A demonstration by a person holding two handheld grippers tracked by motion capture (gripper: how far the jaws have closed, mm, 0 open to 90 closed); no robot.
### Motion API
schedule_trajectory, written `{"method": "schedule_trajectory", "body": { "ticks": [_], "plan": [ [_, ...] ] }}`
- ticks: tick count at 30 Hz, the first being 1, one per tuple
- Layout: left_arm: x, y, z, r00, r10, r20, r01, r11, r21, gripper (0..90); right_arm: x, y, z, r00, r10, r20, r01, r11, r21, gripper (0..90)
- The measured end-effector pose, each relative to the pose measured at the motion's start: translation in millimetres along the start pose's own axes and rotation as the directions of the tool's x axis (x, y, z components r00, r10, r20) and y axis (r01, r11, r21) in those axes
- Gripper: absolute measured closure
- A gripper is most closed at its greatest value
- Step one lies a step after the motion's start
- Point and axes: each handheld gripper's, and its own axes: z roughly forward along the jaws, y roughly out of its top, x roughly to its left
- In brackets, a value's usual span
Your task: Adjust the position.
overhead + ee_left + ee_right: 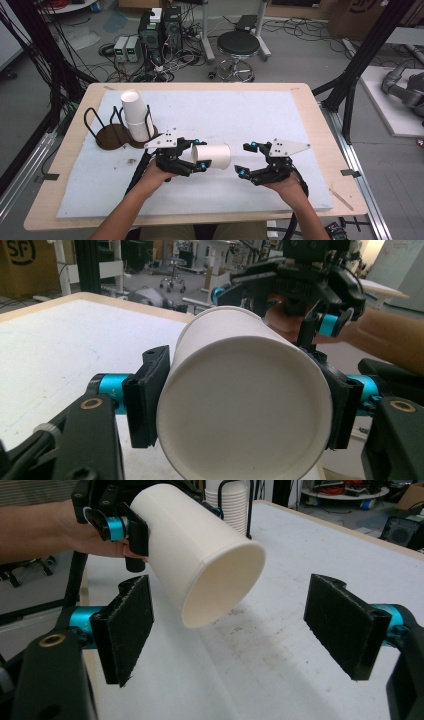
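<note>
- At the left of the high view, a dark wire cup rack on round brown bases (111,131) stands on the table's white mat (240,112); a stack of white paper cups (136,116) sits in its right-hand ring, leaning a little to the upper left; the same stack (235,497) shows at the top centre of the right gripper view, behind the held cup.
- Just right of the rack, low in the middle of the high view, the left gripper (199,156) is held in the person's left hand (154,174); its jaws are drawn narrow and clamp a single white paper cup (212,156) by the base end, the cup lying on its side above the mat with its open mouth pointing right.
- In the left gripper view the cup's flat round bottom (245,412) takes up the centre; the black pads (147,397) press on its wall at either side.
- Right of the cup in the high view, the right gripper (246,159) rests in the person's right hand (287,185); its jaws stand wide, near the cup's mouth yet apart from it.
- In the right gripper view the cup (200,545) hangs at upper centre, mouth tilted down and towards the lens; the two wide-set black pads (125,627) flank it from nearer the camera, neither touching it; nothing is held between them.
</note>
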Motion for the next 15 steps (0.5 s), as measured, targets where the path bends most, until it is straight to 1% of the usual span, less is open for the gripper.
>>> {"method": "schedule_trajectory", "body": {
  "ticks": [1,2,4,5,8,11,14,15],
  "plan": [
    [0.0,0.0,0.0,1.0000,0.000,0.000,0.000,1.0000,0.000,33.4,0.0,-0.9,0.3,1.0000,0.003,-0.001,-0.003,1.000,-0.003,20.3],
    [-0.3,-0.5,-0.4,1.0000,-0.001,0.000,0.001,1.0000,-0.009,33.4,-0.2,-3.1,0.8,0.9999,0.011,-0.008,-0.011,1.000,-0.008,20.3],
    [-0.7,-0.8,-1.3,1.0000,-0.005,0.004,0.005,0.9998,-0.022,33.4,-0.2,-4.5,1.3,0.9999,0.014,-0.006,-0.014,1.000,-0.011,20.3],
    [-1.3,-1.1,-1.4,0.9999,-0.010,0.005,0.010,0.9991,-0.040,33.4,0.2,-6.5,2.2,0.9998,0.020,-0.010,-0.020,1.000,-0.012,20.4],
    [-1.8,-1.6,-1.7,0.9999,-0.008,0.009,0.009,0.9987,-0.050,33.4,0.7,-7.3,2.6,0.9996,0.024,-0.015,-0.024,0.999,-0.024,20.4],
    [-2.8,-2.5,-1.2,0.9998,-0.005,0.017,0.006,0.9983,-0.057,33.5,1.9,-7.9,2.7,0.9990,0.035,-0.029,-0.036,0.999,-0.038,20.4],
    [-4.1,-2.9,-0.6,0.9996,0.000,0.029,0.002,0.9979,-0.065,33.5,1.7,-8.9,3.7,0.9990,0.031,-0.031,-0.033,0.998,-0.044,20.4],
    [-4.8,-3.0,-0.2,0.9994,-0.001,0.034,0.003,0.9978,-0.066,33.5,2.1,-9.9,5.0,0.9984,0.038,-0.042,-0.040,0.998,-0.040,20.4]
  ]
}}
